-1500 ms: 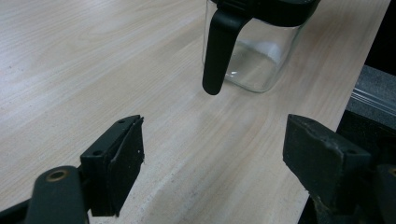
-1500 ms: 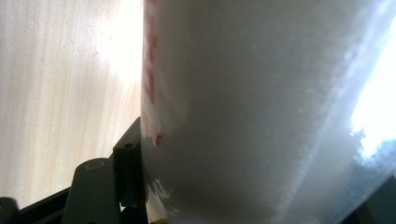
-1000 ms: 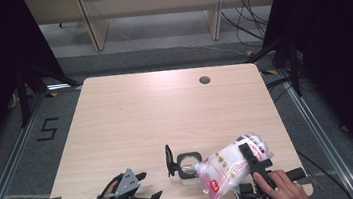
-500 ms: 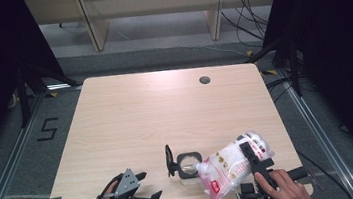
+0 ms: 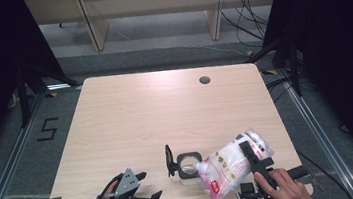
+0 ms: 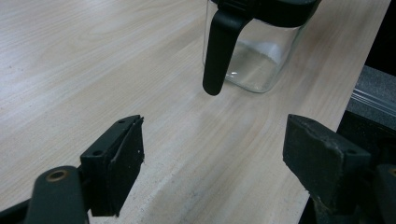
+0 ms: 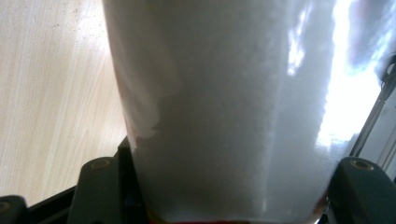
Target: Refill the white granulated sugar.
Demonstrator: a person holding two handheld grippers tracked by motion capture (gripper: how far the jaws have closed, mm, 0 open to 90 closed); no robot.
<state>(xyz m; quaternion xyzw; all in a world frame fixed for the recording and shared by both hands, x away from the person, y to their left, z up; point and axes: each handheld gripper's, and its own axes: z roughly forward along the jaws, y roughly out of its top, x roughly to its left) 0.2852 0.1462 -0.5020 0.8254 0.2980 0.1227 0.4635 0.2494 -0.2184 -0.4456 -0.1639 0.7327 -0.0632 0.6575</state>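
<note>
Nothing moved, bag [image 5: 232, 166] tilted, mouth toward jar [image 5: 188, 163]

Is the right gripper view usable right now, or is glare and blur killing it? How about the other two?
Right gripper view: the white bag sits so close that it is soft, with bright glare down its right side. Left gripper view: the clear jar and its black handle are sharp, with small highlights on the glass. High view: the table is evenly lit, the surroundings dark.
</note>
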